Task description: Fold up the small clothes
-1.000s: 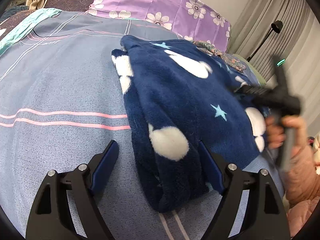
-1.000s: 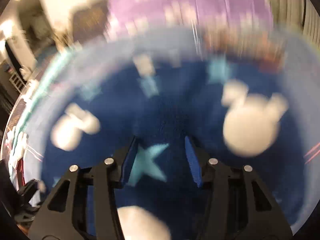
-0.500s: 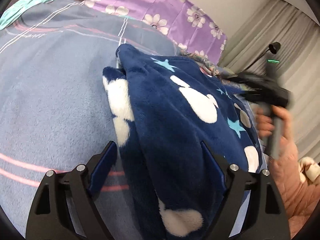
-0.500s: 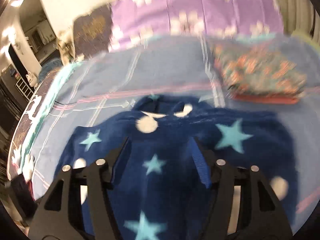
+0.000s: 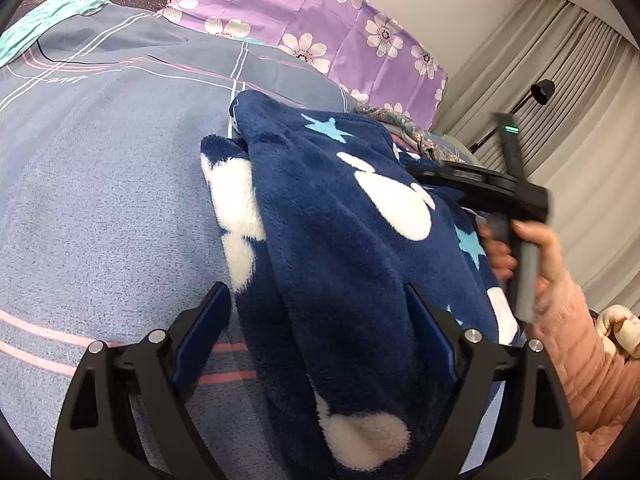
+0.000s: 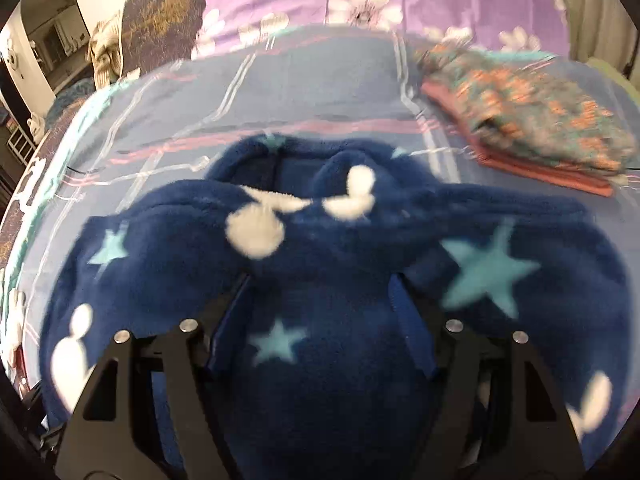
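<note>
A navy fleece garment (image 5: 340,220) with white mouse-head shapes and light blue stars lies folded on the blue-grey bedspread (image 5: 100,200). My left gripper (image 5: 314,292) straddles its near folded edge. Its jaws are opening, and the left pad stands just clear of the fleece. In the right wrist view the same garment (image 6: 340,248) spreads wide under my right gripper (image 6: 320,280). Those jaws are opening too, with fleece bulging between the fingers but not pinched. A hand in a pink sleeve (image 5: 580,360) holds the right gripper's handle at the garment's right side.
A folded stack of floral clothes (image 6: 532,120) lies on the bed beyond the garment, to the right. A purple flowered pillow (image 5: 320,20) sits at the head of the bed. Curtains and a black lamp (image 5: 542,90) stand at the far right.
My right gripper let go of the fleece, widened and drew back and up, so the whole garment shows. My left gripper slid in along the garment's edge, then held still.
</note>
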`<action>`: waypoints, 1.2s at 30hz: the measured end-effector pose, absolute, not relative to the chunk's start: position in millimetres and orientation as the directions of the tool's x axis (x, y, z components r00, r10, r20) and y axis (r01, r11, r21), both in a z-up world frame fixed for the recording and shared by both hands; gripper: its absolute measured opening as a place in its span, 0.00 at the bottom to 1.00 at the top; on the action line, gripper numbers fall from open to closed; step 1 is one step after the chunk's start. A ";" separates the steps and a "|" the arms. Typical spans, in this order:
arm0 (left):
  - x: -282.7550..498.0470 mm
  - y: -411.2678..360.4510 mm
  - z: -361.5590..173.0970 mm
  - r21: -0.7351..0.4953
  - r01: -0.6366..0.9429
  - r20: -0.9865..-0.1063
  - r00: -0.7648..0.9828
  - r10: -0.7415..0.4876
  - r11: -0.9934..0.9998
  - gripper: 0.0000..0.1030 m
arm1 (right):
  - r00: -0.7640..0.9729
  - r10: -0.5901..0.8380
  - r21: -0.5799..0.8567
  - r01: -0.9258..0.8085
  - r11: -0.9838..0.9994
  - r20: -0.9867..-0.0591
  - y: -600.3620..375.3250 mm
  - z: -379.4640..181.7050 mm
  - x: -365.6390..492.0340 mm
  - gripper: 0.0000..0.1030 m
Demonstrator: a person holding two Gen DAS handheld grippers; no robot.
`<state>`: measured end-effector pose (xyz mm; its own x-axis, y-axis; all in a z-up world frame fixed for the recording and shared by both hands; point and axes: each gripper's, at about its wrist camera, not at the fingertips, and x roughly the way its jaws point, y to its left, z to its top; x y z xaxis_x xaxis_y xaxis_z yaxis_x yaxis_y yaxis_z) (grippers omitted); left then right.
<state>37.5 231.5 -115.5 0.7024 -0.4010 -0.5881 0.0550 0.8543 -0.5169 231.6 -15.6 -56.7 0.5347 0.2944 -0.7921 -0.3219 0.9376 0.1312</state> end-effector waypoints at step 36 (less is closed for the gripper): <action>123.7 266.2 -114.0 -0.665 0.061 -0.546 0.640 -0.541 0.744 0.75 | 0.723 0.362 -0.617 -0.691 0.378 -0.588 157.7 -105.8 -63.8 0.69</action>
